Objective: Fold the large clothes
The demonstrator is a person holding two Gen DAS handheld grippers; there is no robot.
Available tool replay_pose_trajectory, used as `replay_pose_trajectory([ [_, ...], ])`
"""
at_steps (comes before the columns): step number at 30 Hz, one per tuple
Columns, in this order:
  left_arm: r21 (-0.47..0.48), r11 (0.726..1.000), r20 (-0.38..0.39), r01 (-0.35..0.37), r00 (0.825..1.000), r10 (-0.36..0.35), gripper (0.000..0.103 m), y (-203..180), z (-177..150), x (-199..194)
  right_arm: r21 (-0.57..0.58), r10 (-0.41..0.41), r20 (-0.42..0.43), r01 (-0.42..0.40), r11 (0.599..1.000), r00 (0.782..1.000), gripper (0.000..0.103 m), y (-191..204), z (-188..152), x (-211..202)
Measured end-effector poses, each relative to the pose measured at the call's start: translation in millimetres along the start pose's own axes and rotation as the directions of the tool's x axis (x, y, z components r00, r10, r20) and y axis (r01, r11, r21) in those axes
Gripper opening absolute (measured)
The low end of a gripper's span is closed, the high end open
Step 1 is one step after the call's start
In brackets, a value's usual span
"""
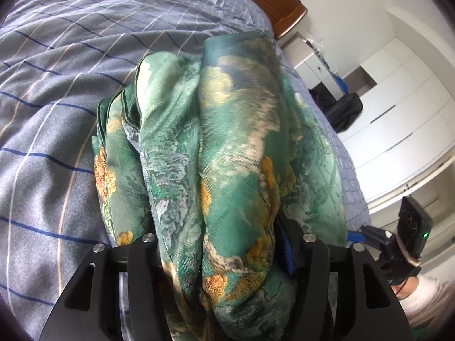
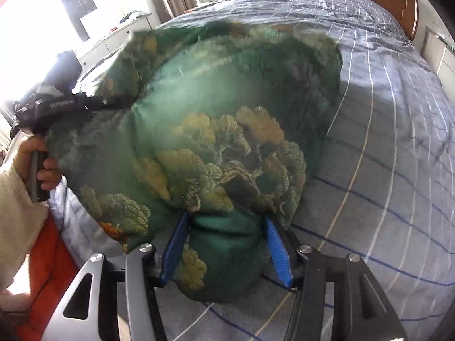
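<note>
Bunched green floral garment [image 2: 216,147] fills both views, draped over the checked bedspread [image 2: 398,147]. Right gripper [image 2: 224,244] clamps a fold between its blue pads [image 2: 277,245]; left gripper [image 1: 224,255] has cloth heaped between its fingers, grip unclear.

Sheer, faintly glossy green floral cloth [image 1: 227,147]; matt checked cotton bedspread [image 1: 57,85].

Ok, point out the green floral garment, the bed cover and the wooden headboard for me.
green floral garment [image 2: 216,147]: right wrist view, its yellow flower print.
bed cover [image 2: 392,147]: right wrist view, bare striped stretch right of the garment.
wooden headboard [image 2: 409,8]: right wrist view, its rounded top corner.
</note>
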State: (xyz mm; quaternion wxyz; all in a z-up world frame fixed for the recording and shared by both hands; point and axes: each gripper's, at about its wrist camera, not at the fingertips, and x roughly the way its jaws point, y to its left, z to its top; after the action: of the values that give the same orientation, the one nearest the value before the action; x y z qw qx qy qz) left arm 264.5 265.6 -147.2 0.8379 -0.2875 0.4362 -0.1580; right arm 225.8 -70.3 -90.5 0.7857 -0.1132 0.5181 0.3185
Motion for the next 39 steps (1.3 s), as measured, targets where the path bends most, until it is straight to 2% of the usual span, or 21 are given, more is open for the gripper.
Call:
replay_pose_trajectory([
  [1,0.000,1.000,0.004,-0.001,1.000,0.001,0.067,-3,1,-4,-0.004,-0.010,0.008,0.010,1.000,1.000,0.056,2,4,-8],
  [4,-0.004,1.000,0.016,-0.015,1.000,0.016,0.074,-12,4,-20,-0.078,-0.070,0.137,0.081,0.994,0.988,0.056,24,23,-46],
  [6,-0.015,1.000,0.022,-0.014,1.000,0.015,0.074,-16,6,-39,-0.148,0.001,0.202,0.029,0.989,0.979,0.056,49,40,-59],
  [8,-0.028,1.000,0.065,-0.008,0.998,0.010,0.078,-12,7,-62,-0.210,0.051,0.196,-0.009,0.978,0.979,0.056,68,51,-55],
  [10,-0.056,0.998,0.120,-0.007,0.993,0.014,0.093,2,5,-84,-0.290,0.100,0.181,-0.044,0.956,0.978,0.056,92,59,-39],
  [12,-0.094,0.996,0.149,-0.004,0.989,0.018,0.095,21,1,-97,-0.353,0.125,0.130,-0.072,0.933,0.984,0.056,112,62,-10],
  [15,-0.170,0.984,0.112,0.048,0.993,-0.029,0.095,53,-7,-89,-0.381,0.118,0.073,-0.082,0.921,0.990,0.058,130,58,24],
  [18,-0.234,0.958,0.053,0.165,0.986,-0.157,0.095,72,-11,-57,-0.408,0.074,0.074,-0.038,0.912,0.995,0.058,142,54,36],
  [19,-0.244,0.952,0.036,0.184,0.983,-0.181,0.095,74,-10,-49,-0.411,0.060,0.076,-0.024,0.911,0.995,0.058,146,53,37],
  [23,-0.256,0.945,0.018,0.202,0.979,-0.204,0.098,74,1,-27,-0.419,0.030,0.078,0.005,0.908,0.996,0.058,152,54,36],
  [25,-0.271,0.944,0.002,0.189,0.981,-0.196,0.100,71,9,-17,-0.430,0.010,0.086,0.028,0.902,0.996,0.058,156,50,35],
  [27,-0.248,0.954,-0.029,0.165,0.984,-0.178,0.101,60,15,-7,-0.449,-0.016,0.099,0.059,0.891,0.995,0.058,160,48,37],
  [30,-0.148,0.987,-0.095,0.058,0.993,-0.072,0.103,36,24,8,-0.469,-0.048,0.125,0.102,0.877,0.991,0.058,175,38,38],
  [31,-0.130,0.991,-0.122,0.027,0.992,-0.043,0.103,30,28,19,-0.470,-0.052,0.133,0.109,0.876,0.990,0.058,175,36,37],
  [34,-0.145,0.989,-0.184,-0.015,0.983,-0.012,0.103,28,37,44,-0.467,-0.061,0.147,0.124,0.876,0.987,0.057,177,32,35],
  [39,-0.148,0.989,-0.240,-0.029,0.971,-0.008,0.103,32,50,63,-0.434,-0.057,0.157,0.121,0.893,0.986,0.057,174,31,33],
])
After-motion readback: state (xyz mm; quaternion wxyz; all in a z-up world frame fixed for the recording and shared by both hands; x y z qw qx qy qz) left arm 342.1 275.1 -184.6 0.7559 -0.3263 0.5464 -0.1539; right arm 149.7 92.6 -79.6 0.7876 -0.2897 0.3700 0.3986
